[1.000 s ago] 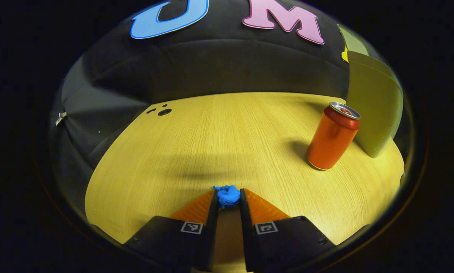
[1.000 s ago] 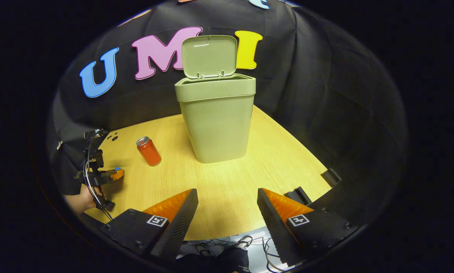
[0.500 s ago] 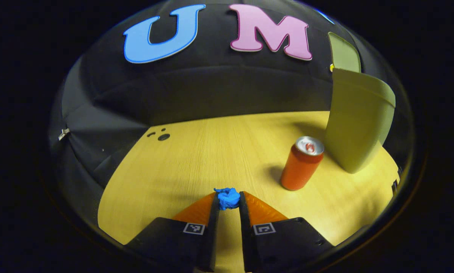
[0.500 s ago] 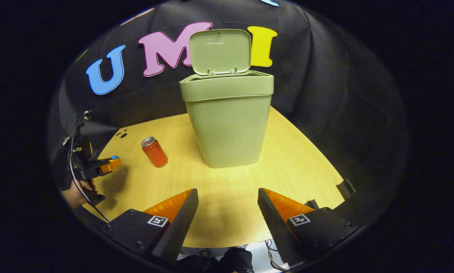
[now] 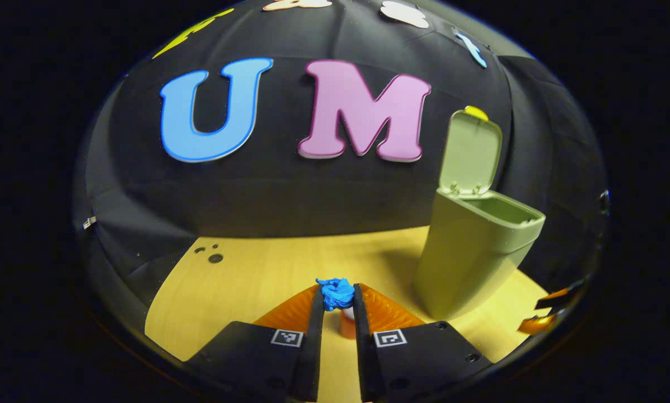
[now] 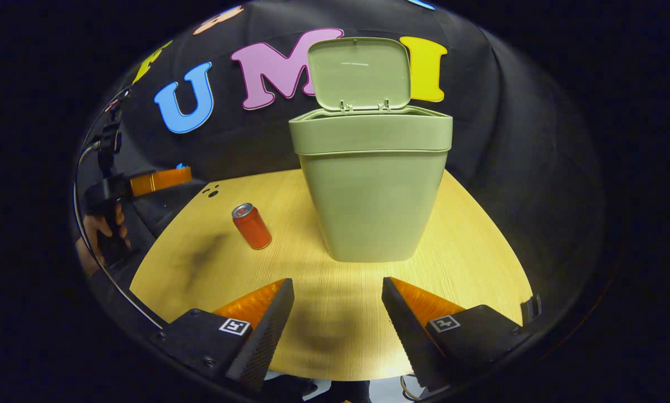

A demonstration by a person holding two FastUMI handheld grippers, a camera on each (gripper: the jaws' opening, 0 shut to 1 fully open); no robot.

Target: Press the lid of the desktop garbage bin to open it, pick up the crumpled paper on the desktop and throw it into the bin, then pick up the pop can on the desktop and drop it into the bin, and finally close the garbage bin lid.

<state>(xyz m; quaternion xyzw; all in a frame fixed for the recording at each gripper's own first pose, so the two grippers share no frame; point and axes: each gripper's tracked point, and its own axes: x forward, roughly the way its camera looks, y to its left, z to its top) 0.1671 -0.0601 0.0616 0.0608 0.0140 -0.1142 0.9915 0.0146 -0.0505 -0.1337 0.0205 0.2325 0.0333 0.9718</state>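
Here, at the far left of the right gripper view, a person's hand [image 6: 102, 226] holds the left gripper [image 6: 184, 172] raised above the edge of the wooden desktop [image 6: 335, 313], well apart from everything on it. A speck of blue shows at its tip there. The left gripper view explains it: both fingers are closed on the crumpled paper [image 5: 336, 293], a small blue wad pinched right at the fingertips, likely so it will fall free the moment the fingers part. The gripper is lifted and aimed toward the bin, which suggests the paper is being carried over for the drop.

Moving right, the pop can [image 6: 251, 225] stands upright on the desktop, near the bin's left side but not touching it. It waits for its turn, untouched.

Further right stands the garbage bin [image 6: 375, 184], a pale green tub. Its lid [image 6: 359, 73] is flipped up on its rear hinges, leaving the mouth open to receive the paper.

In the foreground, the right gripper [image 6: 337, 313] hovers low over the near part of the desktop, its fingers spread wide with nothing between them. It faces the bin front-on, seemingly kept ready for the can or the lid.
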